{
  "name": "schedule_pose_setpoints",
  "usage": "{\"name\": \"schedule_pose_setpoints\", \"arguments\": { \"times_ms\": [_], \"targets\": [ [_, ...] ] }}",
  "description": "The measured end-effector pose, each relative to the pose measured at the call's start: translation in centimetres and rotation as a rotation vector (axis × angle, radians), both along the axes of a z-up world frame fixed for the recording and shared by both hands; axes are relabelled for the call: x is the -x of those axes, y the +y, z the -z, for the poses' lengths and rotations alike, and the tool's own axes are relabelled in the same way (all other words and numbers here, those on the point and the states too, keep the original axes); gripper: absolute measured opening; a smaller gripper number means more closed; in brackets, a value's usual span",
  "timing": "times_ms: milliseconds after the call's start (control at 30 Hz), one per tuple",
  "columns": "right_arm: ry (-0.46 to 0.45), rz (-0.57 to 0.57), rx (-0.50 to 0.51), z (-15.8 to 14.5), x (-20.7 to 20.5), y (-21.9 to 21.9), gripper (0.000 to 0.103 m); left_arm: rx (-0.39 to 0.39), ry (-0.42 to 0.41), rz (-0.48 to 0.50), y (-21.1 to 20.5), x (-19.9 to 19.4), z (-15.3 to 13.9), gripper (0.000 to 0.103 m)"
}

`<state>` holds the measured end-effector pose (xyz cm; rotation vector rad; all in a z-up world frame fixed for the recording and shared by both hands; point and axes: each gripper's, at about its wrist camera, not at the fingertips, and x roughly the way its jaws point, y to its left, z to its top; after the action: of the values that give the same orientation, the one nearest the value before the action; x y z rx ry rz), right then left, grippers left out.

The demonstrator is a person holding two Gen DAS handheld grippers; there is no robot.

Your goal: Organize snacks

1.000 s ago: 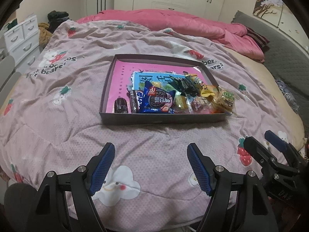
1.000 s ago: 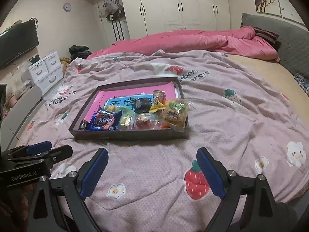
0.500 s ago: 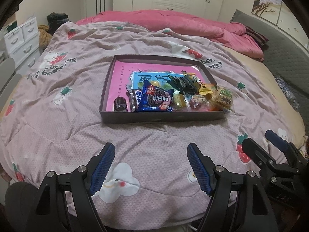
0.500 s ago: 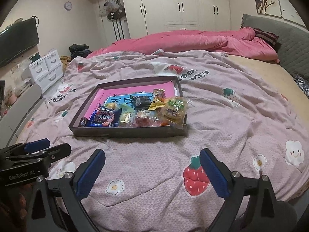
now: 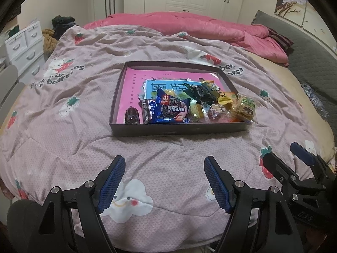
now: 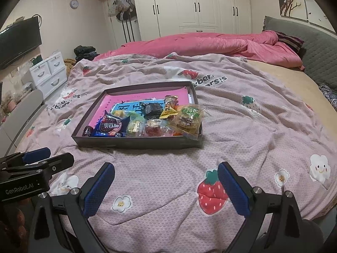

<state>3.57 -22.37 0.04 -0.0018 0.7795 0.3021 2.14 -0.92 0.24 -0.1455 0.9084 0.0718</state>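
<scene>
The snacks (image 5: 198, 107) lie heaped in a shallow dark box (image 5: 179, 128) that sits on the bed, on a pink quilt (image 5: 63, 139) printed with strawberries and clouds. They crowd the near half of the box, toward its right corner. A blue cookie packet (image 5: 171, 110) lies at the front, with a small dark wrapped piece (image 5: 132, 116) to its left and a clear bag of biscuits (image 5: 245, 107) tipped over the right corner. The far half shows only a pink sheet (image 5: 134, 82) on the bottom.

Both claws hover over the quilt on the near side of the box, well apart from it. The left claw (image 5: 164, 181) stands released, its blue pads (image 5: 111, 182) wide with nothing between them. The right claw (image 6: 166, 189) is likewise spread wide and empty.

Beyond the box a bright pink duvet (image 6: 200, 44) is bunched up before white wardrobes (image 6: 195, 6).
</scene>
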Motion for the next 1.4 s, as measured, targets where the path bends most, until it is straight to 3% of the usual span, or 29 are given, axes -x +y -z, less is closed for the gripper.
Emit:
{"name": "schedule_pose_setpoints", "arguments": {
  "times_ms": [1400],
  "targets": [
    [0.012,-0.002,0.010,0.26,-0.14,0.07,0.099,-0.044,-0.003,-0.002,-0.17,0.07,-0.13,0.078]
  ]
}}
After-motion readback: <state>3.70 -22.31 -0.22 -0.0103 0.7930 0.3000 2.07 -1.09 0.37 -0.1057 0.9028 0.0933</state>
